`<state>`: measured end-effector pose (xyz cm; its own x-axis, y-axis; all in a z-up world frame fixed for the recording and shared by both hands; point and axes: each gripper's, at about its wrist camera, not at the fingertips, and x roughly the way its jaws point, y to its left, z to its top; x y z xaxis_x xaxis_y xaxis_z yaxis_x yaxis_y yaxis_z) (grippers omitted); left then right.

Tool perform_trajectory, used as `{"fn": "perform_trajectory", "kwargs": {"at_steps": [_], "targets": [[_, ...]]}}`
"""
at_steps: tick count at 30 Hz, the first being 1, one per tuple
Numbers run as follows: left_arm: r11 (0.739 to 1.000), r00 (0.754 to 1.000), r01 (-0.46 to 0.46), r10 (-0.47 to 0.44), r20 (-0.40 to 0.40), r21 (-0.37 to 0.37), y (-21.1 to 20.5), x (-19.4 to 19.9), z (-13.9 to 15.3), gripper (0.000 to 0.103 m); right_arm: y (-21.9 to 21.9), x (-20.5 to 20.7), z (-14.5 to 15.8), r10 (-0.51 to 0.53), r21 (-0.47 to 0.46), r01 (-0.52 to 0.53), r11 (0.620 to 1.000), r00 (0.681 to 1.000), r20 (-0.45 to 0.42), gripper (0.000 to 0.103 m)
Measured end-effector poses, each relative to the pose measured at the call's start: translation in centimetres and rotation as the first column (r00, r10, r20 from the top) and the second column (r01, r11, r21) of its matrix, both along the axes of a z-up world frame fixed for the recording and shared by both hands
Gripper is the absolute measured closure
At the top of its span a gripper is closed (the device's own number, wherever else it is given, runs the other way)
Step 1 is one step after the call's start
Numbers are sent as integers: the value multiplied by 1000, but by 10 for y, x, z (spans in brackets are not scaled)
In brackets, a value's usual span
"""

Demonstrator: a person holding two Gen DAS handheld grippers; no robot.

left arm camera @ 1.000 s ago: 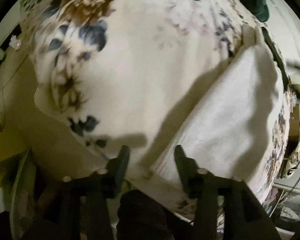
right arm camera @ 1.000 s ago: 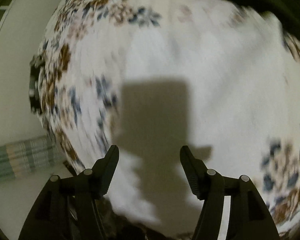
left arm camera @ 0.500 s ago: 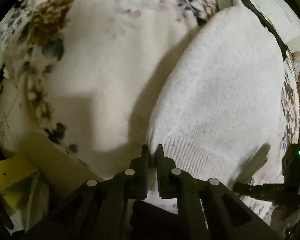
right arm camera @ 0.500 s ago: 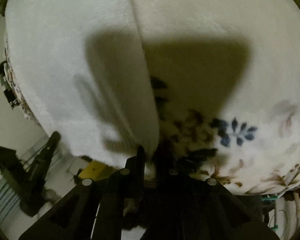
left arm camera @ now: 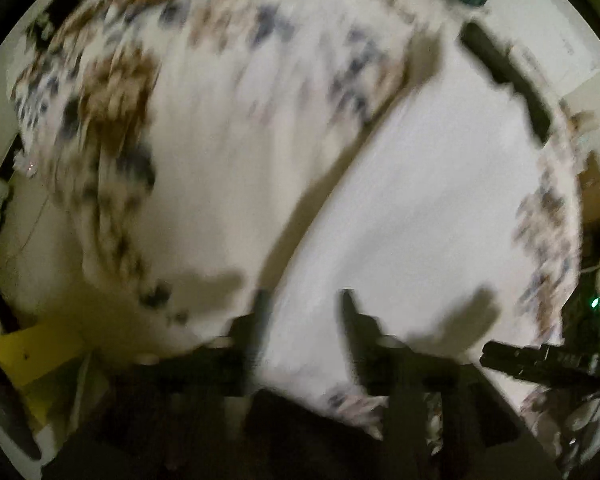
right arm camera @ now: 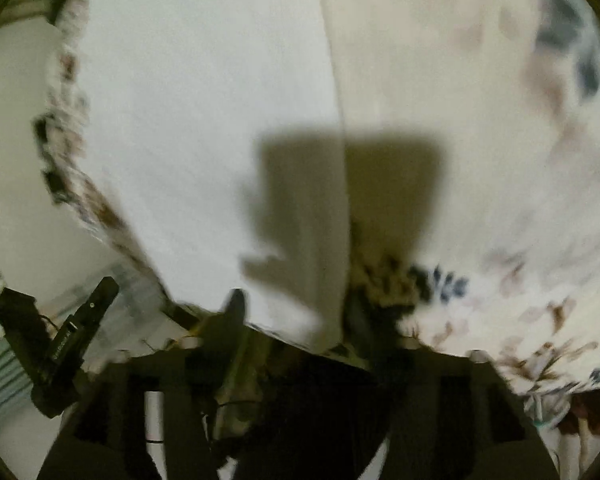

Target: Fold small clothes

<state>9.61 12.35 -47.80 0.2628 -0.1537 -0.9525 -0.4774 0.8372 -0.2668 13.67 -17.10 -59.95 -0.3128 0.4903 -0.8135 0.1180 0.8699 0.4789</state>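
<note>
Left wrist: left gripper [left arm camera: 302, 312] spread over white garment [left arm camera: 412, 216] (blurred).

We see the floral blanket [left arm camera: 204, 152] only smeared by blur, its pattern beside the white garment [left arm camera: 420, 208] unreadable.

- the white garment [left arm camera: 420, 208] is soft matt cloth; its weave is too blurred to tell.
- the floral cover [left arm camera: 220, 128] under it is matt cloth too, cream with brown and blue-grey flower print, and it looks a little fuzzy.
- the left gripper [left arm camera: 302, 312] and the right gripper [right arm camera: 294, 312] look like dark matt plastic.
- the yellow sheet [left arm camera: 28, 354] looks smooth and flat, like paper or card.
</note>
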Motion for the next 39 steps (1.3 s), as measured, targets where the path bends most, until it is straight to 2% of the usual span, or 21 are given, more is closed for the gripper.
{"fn": "perform_trajectory", "kwargs": {"at_steps": [1,3,6,9,11,15,16,17,18,19,20,22,23,26,28,30,31,32,33,35,39], "targets": [[1000,999,-5,5,40,-2,3,12,9,39,-6,12,14,-24,11,23,1000,999,30,34],[1000,991,-2,5,132,-24,13,60,23,37,-17,38,33,-71,41,68,997,995,71,31],[998,978,44,-33,206,-51,20,146,13,37,-29,93,46,-144,77,134,988,980,139,30],[992,963,112,-96,253,-51,18,218,-2,37,-40,167,55,-207,60,198,978,949,237,30],[984,956,171,-154,248,-48,10,277,-16,37,-47,212,55,-256,64,248,967,926,277,30],[959,938,282,-271,217,-22,-5,338,-42,41,-62,300,35,-356,86,346,934,894,274,30],[948,930,318,-308,202,-19,-9,354,-51,50,-64,322,28,-371,92,360,928,891,261,30],[938,923,345,-334,190,-26,-14,361,-57,91,-62,335,19,-391,94,379,920,888,244,30],[933,919,359,-346,187,-37,-16,361,-60,91,-53,340,8,-405,92,394,914,885,232,30],[933,917,358,-343,205,-43,-13,361,-58,92,-50,350,3,-415,93,404,910,881,226,44],[937,914,346,-326,241,-45,-7,358,-51,92,-41,359,1,-419,87,410,908,877,237,70],[943,914,329,-304,271,-54,5,355,-44,92,-27,367,2,-399,26,408,913,874,278,85],[945,918,321,-295,263,-58,12,354,-49,92,-22,367,2,-387,14,401,916,873,298,87],[951,941,288,-259,218,-113,24,362,-78,91,-19,367,-6,-356,-38,386,922,881,313,87],[942,942,296,-261,211,-160,27,364,-87,87,-19,368,-12,-349,-58,382,923,889,295,85],[935,937,314,-277,214,-165,28,363,-80,81,-20,368,-12,-345,-66,377,924,895,282,76],[929,930,331,-291,223,-166,27,360,-73,79,-21,367,-8,-338,-62,369,928,899,279,64],[928,928,335,-296,225,-162,27,358,-68,72,-24,363,-4,-330,-64,360,931,903,277,48],[931,928,335,-299,223,-148,29,352,-61,62,-28,357,0,-325,-61,354,933,905,275,43],[933,928,333,-298,225,-139,33,338,-49,51,-32,341,12,-326,-23,344,939,907,267,39],[944,934,299,-260,246,-139,47,287,-24,50,-39,290,33,-316,42,315,948,919,238,32]]}}
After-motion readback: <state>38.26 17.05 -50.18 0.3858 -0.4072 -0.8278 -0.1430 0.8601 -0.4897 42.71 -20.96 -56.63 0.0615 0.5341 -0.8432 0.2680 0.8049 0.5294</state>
